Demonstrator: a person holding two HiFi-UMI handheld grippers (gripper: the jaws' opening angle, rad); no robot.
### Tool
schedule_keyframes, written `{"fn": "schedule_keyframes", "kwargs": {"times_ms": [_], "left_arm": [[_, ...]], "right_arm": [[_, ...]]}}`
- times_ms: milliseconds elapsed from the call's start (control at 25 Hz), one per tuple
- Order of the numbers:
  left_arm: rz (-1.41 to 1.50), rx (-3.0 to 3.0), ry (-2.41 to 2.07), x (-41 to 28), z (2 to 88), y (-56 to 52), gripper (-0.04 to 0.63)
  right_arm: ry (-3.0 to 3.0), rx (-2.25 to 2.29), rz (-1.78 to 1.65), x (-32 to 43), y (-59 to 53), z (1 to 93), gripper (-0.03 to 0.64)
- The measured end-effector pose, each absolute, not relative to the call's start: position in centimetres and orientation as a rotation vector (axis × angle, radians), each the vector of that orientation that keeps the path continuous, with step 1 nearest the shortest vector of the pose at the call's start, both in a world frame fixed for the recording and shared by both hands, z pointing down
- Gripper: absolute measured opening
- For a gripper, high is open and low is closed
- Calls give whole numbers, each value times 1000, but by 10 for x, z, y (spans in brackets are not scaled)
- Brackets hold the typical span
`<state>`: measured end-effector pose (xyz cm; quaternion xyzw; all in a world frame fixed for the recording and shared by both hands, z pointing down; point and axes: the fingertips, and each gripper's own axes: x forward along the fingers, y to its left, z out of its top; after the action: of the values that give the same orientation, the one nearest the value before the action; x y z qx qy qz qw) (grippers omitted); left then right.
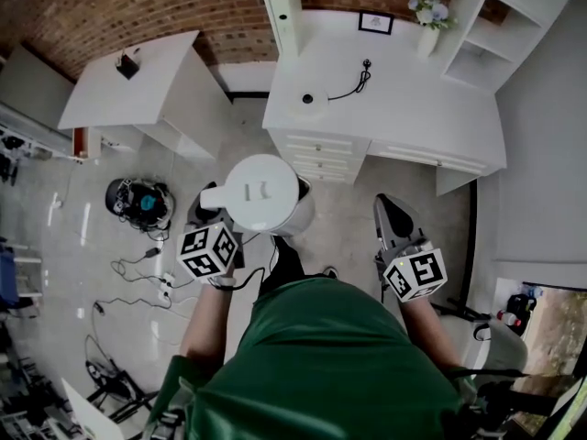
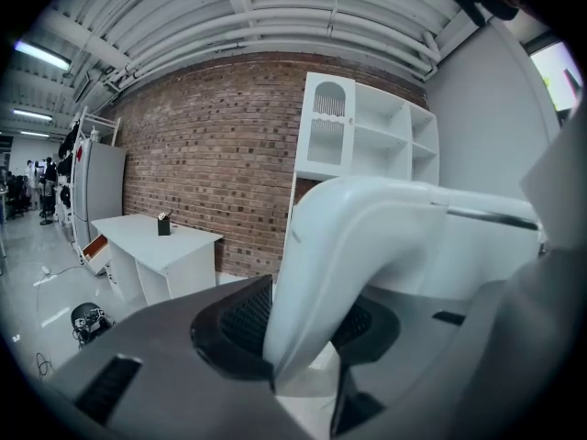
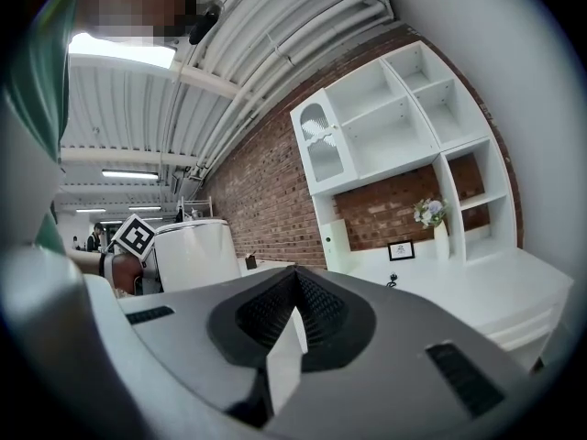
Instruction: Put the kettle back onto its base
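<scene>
- L gripper (image 1: pixel 209 211) was clamped on the white kettle (image 1: pixel 261 191) by its handle (image 2: pixel 321 264); the dark ribbed pads (image 2: pixel 234 324) pressed it from both sides, jaws roughly half apart.
- Kettle was upright w/ lid on, held in the air over the floor in front of us and short of the desk drawers (image 1: pixel 316 154).
- Its round white base (image 1: pixel 309 101), w/ a dark centre, sat on the white desk (image 1: pixel 413 117) near the front-left edge, well apart from the kettle. A black cord (image 1: pixel 353 85) ran from it to a loose plug lying on the desktop.
- R gripper (image 1: pixel 393 216) was off to the kettle's right, touching nothing. We saw its jaws together at the tips w/ nothing between them.
- Further back on the desk stood a small picture frame (image 1: pixel 375 22) and a vase of flowers (image 1: pixel 428 26).
- A second white table (image 1: pixel 138 90) stood to the left by the brick wall (image 1: pixel 138 7).
</scene>
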<state>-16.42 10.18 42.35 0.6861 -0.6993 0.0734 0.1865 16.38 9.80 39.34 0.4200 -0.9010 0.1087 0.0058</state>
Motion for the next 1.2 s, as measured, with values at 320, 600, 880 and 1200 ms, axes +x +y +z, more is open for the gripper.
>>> {"fn": "schedule_keyframes", "kwargs": {"times_ms": [320, 600, 880, 1200], "left_arm": [[252, 2003, -1874, -185, 441, 7, 155], [275, 2107, -1755, -222, 448, -85, 155], [299, 2198, -1675, -256, 460, -165, 156], [321, 2226, -1636, -265, 483, -227, 155]], "right_arm": [[-2750, 1405, 369, 135, 36, 400, 12], [-2643, 1522, 371, 83, -25, 399, 12], [-2544, 1616, 336, 29, -82, 403, 12], [-2425, 1722, 259, 10, -125, 404, 12]]}}
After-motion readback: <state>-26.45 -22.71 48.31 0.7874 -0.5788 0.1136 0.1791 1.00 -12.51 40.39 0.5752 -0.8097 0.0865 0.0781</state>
